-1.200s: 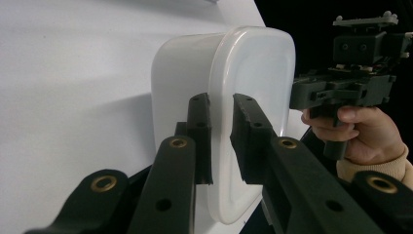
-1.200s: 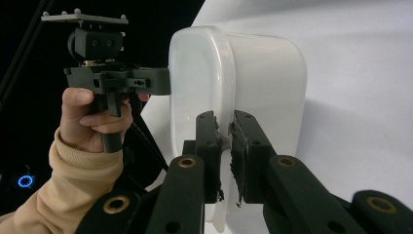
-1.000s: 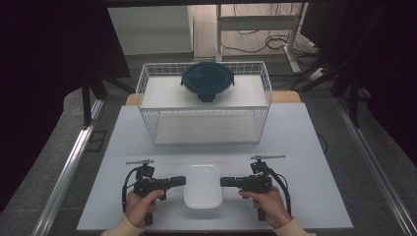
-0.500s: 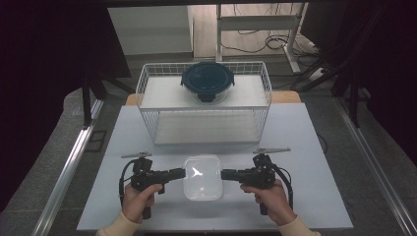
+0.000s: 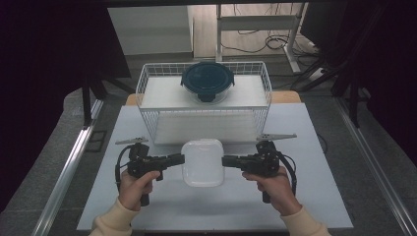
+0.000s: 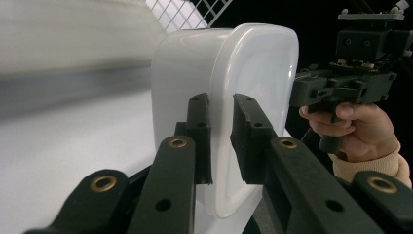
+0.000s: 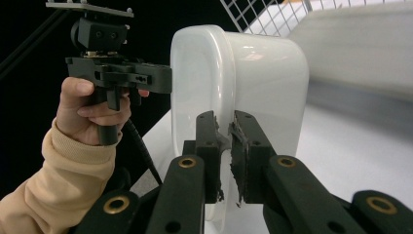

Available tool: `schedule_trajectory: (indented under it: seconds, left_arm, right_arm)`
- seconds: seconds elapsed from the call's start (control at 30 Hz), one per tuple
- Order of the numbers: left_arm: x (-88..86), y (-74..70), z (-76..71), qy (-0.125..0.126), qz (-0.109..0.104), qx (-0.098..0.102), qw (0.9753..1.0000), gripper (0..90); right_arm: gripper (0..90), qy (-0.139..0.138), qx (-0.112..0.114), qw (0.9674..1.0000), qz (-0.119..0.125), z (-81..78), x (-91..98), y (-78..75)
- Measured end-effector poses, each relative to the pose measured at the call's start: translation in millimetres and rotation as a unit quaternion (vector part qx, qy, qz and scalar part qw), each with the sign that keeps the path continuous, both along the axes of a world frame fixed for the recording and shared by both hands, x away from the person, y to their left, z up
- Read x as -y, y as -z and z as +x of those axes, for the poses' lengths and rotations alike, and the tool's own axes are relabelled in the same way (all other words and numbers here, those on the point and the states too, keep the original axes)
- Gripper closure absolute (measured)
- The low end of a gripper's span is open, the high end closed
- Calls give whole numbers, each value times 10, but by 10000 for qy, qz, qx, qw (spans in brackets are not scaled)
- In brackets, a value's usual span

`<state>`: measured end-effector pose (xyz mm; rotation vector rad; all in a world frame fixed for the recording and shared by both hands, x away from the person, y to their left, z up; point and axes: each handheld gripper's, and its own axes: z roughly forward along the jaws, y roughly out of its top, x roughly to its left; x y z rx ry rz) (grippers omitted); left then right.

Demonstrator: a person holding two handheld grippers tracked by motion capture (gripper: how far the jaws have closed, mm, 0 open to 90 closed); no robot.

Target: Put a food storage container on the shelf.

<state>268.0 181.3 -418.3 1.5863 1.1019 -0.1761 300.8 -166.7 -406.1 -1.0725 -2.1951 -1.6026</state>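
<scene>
Risk: we've got both grippers, left and right, with fingers clamped on opposite rims of the white container above the tabletop; uneven lift could twist it loose.

The white plastic container is a glossy, rounded-corner rectangular box, opaque and smooth. In the high view its broad lidded face points up and its long sides run away from the person, between the two hands and just in front of the wire basket. A raised rim runs around it where lid meets body (the seam shows clearly in both gripper views). It is pinched at that rim on two opposite sides, held level above the white surface.
</scene>
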Motion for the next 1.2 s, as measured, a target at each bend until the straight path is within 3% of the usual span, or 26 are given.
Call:
schedule_trajectory:
  seconds: [0.37, 0.43, 0.47, 0.5, 0.57, 0.6, 0.8, 0.83, 1.0, 1.2]
  left_arm:
    - [-24, -316, 92, 1, 27, 243, 9997, 786]
    - [-30, -439, 135, 33, 52, 330, 9994, 785]
    - [-30, -439, 135, 33, 52, 330, 9994, 784]
    - [-29, -512, 164, 37, 85, 371, 9993, 783]
    - [-27, -598, 198, 42, 140, 441, 9989, 782]
    - [-27, -704, 235, 36, 167, 513, 9985, 781]
    - [-30, -969, 321, -8, 216, 698, 9973, 780]
    - [-31, -1027, 342, -21, 225, 743, 9970, 780]
    - [-41, -1243, 415, -44, 265, 888, 9957, 780]
    - [-54, -1372, 468, -51, 249, 945, 9952, 780]
  right_arm:
    - [813, 3, 262, 9997, 16, 73, -29, -298]
    - [813, 13, 390, 9992, -4, 99, -36, -438]
    - [813, 13, 390, 9992, -4, 99, -36, -438]
    - [813, 28, 468, 9989, -45, 123, -48, -552]
    - [813, 32, 490, 9988, -57, 135, -51, -593]
    - [813, 44, 582, 9983, -89, 165, -62, -723]
    - [813, 72, 727, 9973, -84, 229, -77, -963]
    - [814, 86, 817, 9966, -60, 263, -83, -1077]
    - [814, 87, 913, 9958, -42, 333, -93, -1248]
    - [814, 88, 970, 9952, -26, 380, -105, -1395]
